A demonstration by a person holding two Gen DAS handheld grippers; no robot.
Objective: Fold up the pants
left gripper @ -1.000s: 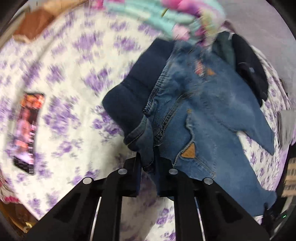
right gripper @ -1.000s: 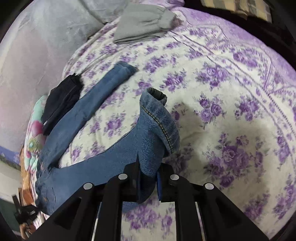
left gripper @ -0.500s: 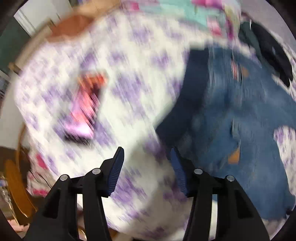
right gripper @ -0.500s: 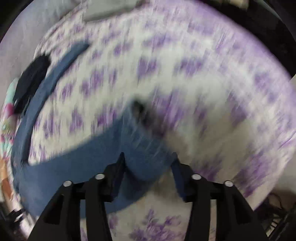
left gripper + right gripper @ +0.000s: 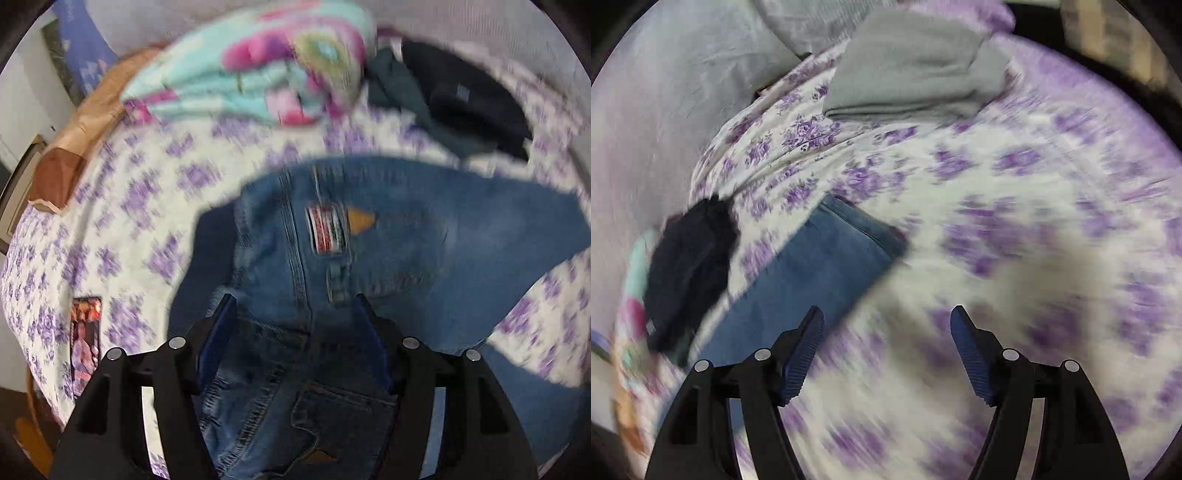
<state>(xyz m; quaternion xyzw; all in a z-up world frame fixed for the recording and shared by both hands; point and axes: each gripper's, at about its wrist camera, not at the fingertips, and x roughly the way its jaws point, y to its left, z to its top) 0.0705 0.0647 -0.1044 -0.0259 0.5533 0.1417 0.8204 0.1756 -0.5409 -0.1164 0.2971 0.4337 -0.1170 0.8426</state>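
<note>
The blue denim pants (image 5: pixel 399 251) lie rumpled on the purple-flowered bedsheet (image 5: pixel 140 192), waist label up, one leg stretching away. Both the left gripper (image 5: pixel 295 332) and right gripper (image 5: pixel 886 343) hover with jaws spread wide, holding nothing.

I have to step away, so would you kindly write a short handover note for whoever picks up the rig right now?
Left gripper: open, holding nothing, hovering over the seat of the blue jeans.
Right gripper: open, holding nothing, above the floral bedsheet beside one jeans leg.
The jeans lie on the bed, back pockets up. In the right wrist view only one leg shows, lying flat next to a dark garment; a folded grey garment sits further off.
Done: no fold is visible yet.
Left: lay one leg over the other, then fold lengthwise.
</note>
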